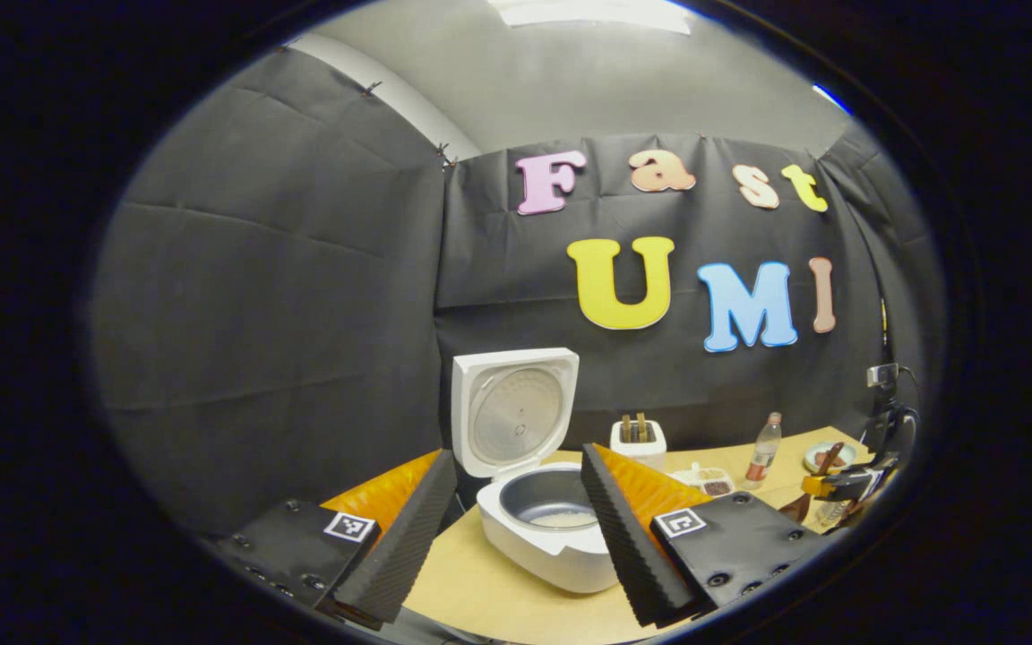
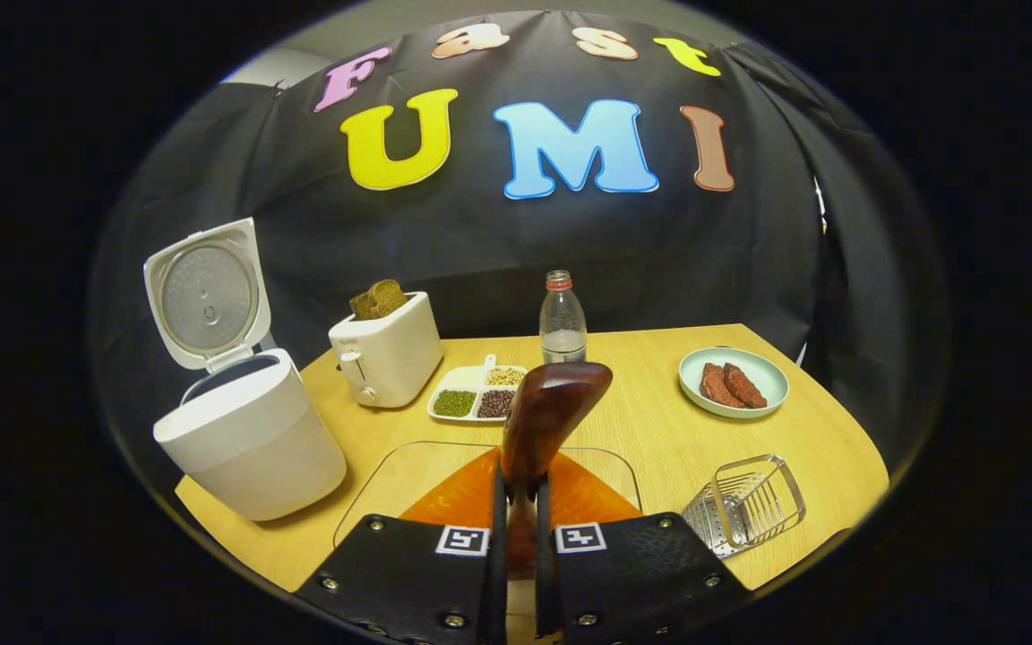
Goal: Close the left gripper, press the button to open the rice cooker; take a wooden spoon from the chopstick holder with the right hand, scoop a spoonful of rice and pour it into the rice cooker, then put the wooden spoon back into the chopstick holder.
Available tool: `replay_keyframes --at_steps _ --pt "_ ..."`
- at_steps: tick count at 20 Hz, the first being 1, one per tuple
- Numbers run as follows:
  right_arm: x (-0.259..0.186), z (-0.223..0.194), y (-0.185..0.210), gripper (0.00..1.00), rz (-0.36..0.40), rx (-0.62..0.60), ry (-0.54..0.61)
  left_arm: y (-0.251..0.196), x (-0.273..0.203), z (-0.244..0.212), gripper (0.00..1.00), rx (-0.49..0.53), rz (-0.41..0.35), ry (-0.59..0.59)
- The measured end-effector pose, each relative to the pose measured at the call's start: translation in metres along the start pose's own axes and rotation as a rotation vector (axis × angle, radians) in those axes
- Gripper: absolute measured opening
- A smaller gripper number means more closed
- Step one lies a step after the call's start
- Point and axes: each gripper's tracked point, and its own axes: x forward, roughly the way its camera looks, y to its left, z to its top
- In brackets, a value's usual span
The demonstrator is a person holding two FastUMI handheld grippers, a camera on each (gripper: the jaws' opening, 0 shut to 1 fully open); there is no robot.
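left gripper view: the left claw (image 1: 516, 528) stands spread wide, its two fingers apart and holding nothing. between the fingers sits the white rice cooker (image 1: 552, 537) on the pale wooden counter (image 1: 480, 591). its lid (image 1: 511, 408) is raised upright at the back, and a thin layer of pale rice (image 1: 563, 519) lies in the grey inner pot. behind the cooker, near the cloth wall, stands a white toaster (image 1: 639, 439) with brown slices in its slots. right of it lie a white divided tray of beans (image 1: 709, 482), a clear plastic bottle with a reddish cap (image 1: 764, 451), and a pale green plate (image 1: 825, 457). at the far right edge the right claw (image 1: 838, 488) shows in part; its state cannot be told from here.

right gripper view: the right claw (image 2: 520, 502) is pressed together on the handle of the dark brown wooden spoon (image 2: 547, 417), whose bowl stands up above the fingers; whether it carries rice cannot be told. the open rice cooker (image 2: 247, 439) stands at the left of the counter (image 2: 659, 430), well apart from the spoon. the toaster (image 2: 386, 354), the bean tray (image 2: 477, 394) and the bottle (image 2: 562, 322) line the back. the plate (image 2: 734, 381) holds two brown pieces. a wire and perforated metal chopstick holder (image 2: 744, 506) lies at the near right. a clear board (image 2: 391, 484) lies under the claw.
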Motion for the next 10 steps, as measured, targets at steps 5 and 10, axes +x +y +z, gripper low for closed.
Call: replay_keyframes --at_steps 5,10 --pt "0.011 -0.015 0.031 0.13 0.023 0.012 0.037 0.017 -0.001 -0.008 0.98 -0.023 0.018 0.015" --pt "0.008 -0.021 0.057 0.13 0.113 0.178 0.073 0.024 -0.005 -0.012 0.97 -0.044 0.035 0.02"
